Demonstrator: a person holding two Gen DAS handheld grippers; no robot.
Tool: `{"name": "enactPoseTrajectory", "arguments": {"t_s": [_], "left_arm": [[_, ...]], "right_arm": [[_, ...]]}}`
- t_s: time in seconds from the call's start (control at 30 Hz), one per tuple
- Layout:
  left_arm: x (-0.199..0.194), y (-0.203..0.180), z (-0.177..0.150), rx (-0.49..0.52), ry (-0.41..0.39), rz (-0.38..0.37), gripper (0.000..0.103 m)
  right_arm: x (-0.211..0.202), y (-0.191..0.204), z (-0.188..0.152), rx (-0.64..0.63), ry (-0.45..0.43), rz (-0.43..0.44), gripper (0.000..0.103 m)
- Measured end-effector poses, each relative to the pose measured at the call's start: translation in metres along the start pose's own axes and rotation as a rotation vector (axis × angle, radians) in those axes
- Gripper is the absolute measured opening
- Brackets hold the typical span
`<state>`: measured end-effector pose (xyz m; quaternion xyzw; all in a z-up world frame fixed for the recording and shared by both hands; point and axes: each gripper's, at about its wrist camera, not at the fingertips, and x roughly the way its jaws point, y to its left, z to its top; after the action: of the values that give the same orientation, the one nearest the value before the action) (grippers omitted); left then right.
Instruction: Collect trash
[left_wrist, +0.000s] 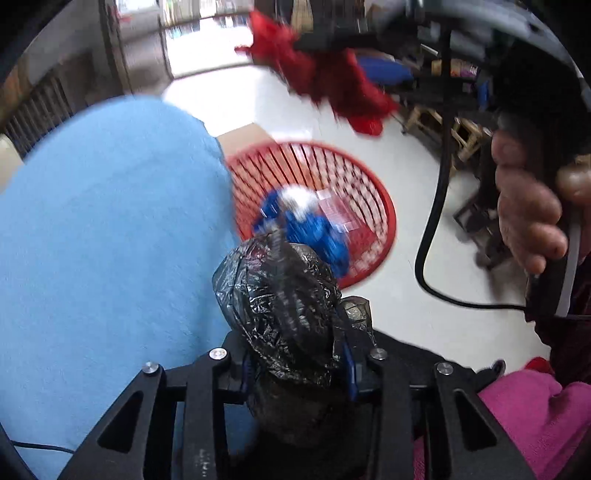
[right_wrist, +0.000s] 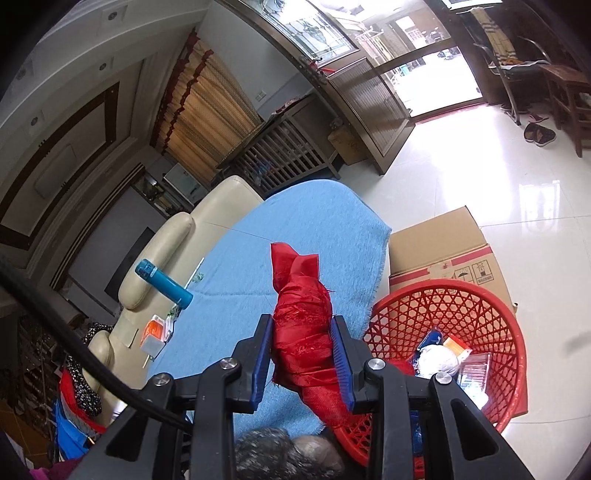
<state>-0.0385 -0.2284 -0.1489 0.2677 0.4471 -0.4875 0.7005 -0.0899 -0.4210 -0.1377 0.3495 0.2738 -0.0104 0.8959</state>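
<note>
My left gripper (left_wrist: 297, 365) is shut on a crumpled black plastic bag (left_wrist: 280, 295), which bulges up between the blue pads. It hangs at the table's edge, just short of the red mesh basket (left_wrist: 369, 184) on the floor. Inside the basket (right_wrist: 443, 306) lie a blue wrapper (left_wrist: 317, 229), a white wad (right_wrist: 437, 360) and clear packaging. My right gripper (right_wrist: 301, 332) is shut on a bundle of red cloth (right_wrist: 299, 314), held over the table edge beside the basket. In the left wrist view the red cloth (left_wrist: 321, 74) hangs above the basket, with a person's hand (left_wrist: 528, 206) on the handle.
A light blue cloth covers the table (right_wrist: 295, 229). On it lie a blue bottle (right_wrist: 162, 282) and an orange-and-white packet (right_wrist: 153, 332). A cardboard box (right_wrist: 443, 243) stands behind the basket. A black cable (left_wrist: 436, 221) loops over the white floor. Pink fabric (left_wrist: 535, 413) shows at lower right.
</note>
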Motion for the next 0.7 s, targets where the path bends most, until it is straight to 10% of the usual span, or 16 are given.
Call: {"name": "enactPoseTrajectory", "arguments": {"t_s": [0.43,0.7], "left_arm": [[-0.122,0.017,0.035,-0.12,-0.321,0.437,0.039],[-0.159,0.036,0.026,-0.225,-0.438,0.558,0.039]], "right_arm": [[-0.052,0.035,0.019,-0.083,-0.099,0.054,0.034],[-0.071,0.066,0.022,-0.163,-0.13,0.048,0.034]]}}
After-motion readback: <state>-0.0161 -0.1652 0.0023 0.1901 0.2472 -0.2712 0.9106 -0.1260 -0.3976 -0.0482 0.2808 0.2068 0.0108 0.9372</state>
